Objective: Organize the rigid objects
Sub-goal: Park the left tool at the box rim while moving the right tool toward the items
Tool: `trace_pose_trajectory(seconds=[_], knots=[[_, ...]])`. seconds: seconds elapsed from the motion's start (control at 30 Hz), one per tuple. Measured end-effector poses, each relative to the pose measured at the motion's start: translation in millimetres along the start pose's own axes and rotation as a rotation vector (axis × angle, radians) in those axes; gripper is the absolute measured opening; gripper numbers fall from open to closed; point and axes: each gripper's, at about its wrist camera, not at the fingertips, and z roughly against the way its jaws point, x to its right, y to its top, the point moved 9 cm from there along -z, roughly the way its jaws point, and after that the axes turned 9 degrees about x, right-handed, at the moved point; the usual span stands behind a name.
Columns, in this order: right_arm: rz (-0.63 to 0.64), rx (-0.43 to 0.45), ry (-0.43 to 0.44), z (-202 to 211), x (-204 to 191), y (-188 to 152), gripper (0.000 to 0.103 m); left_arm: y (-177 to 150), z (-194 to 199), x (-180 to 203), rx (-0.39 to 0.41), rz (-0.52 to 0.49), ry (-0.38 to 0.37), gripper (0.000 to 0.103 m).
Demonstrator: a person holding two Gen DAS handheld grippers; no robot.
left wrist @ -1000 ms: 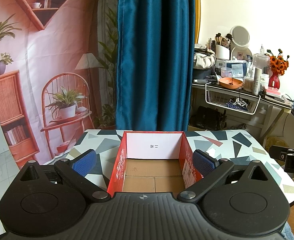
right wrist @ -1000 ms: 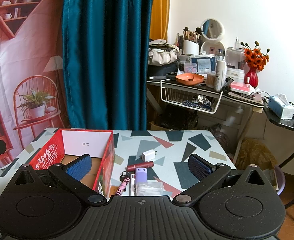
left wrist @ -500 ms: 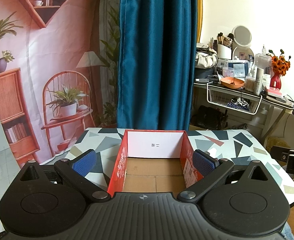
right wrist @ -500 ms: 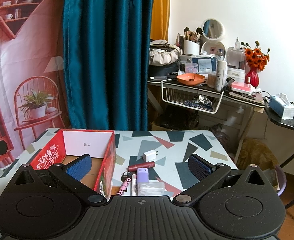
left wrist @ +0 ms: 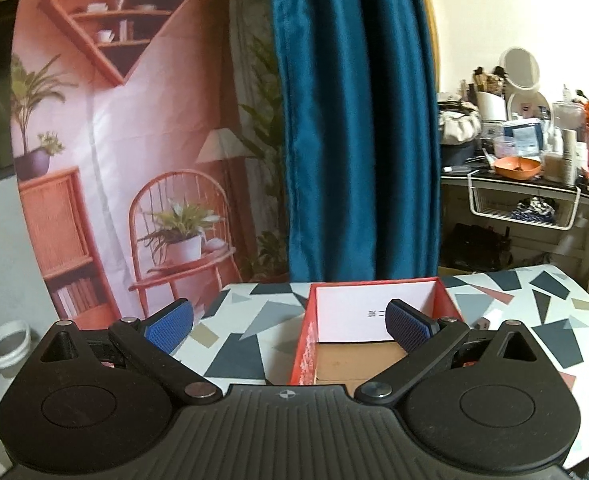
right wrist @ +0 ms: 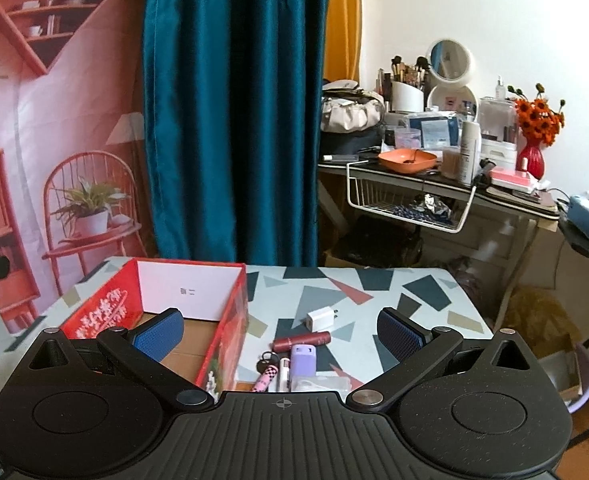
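Observation:
A red cardboard box (left wrist: pixel 308 324) with a bare brown floor stands on the patterned table; it also shows in the right wrist view (right wrist: pixel 230 320). My left gripper (left wrist: pixel 290 326) is open and empty, above the box's left wall. My right gripper (right wrist: pixel 280 330) is open and empty above small items to the right of the box: a white charger plug (right wrist: pixel 321 318), a dark red tube (right wrist: pixel 301 341), a lilac case (right wrist: pixel 303 362), a pink checkered pen (right wrist: pixel 263 380), a white stick (right wrist: pixel 283 372) and a clear plastic packet (right wrist: pixel 318 383).
The table (right wrist: pixel 422 300) has a terrazzo pattern and ends at the right. Behind it hang a teal curtain (right wrist: pixel 234 120) and a printed backdrop (right wrist: pixel 54 140). A cluttered dressing table (right wrist: pixel 454 168) stands at the back right. A white bucket (left wrist: pixel 6 346) sits on the floor at left.
The left gripper has swung left, so the box now sits right of centre in its view. The right gripper has barely moved. Both stay open.

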Motion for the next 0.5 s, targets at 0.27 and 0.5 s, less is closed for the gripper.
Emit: trace_pose_trajectory(seconds=[0.27, 0.5], knots=[[-0.028, -0.033, 0.038, -50.3, 2.2, -16.6, 0.103, -24.5, -44.8, -22.5, -0.099, 0.062, 0.013, 0.103], [-0.027, -0.023, 0.043, -80.8, 4.9, -32.5, 0.103, -51.7, -71.4, -27.9, -0.168, 0.062, 0.024, 0.103]])
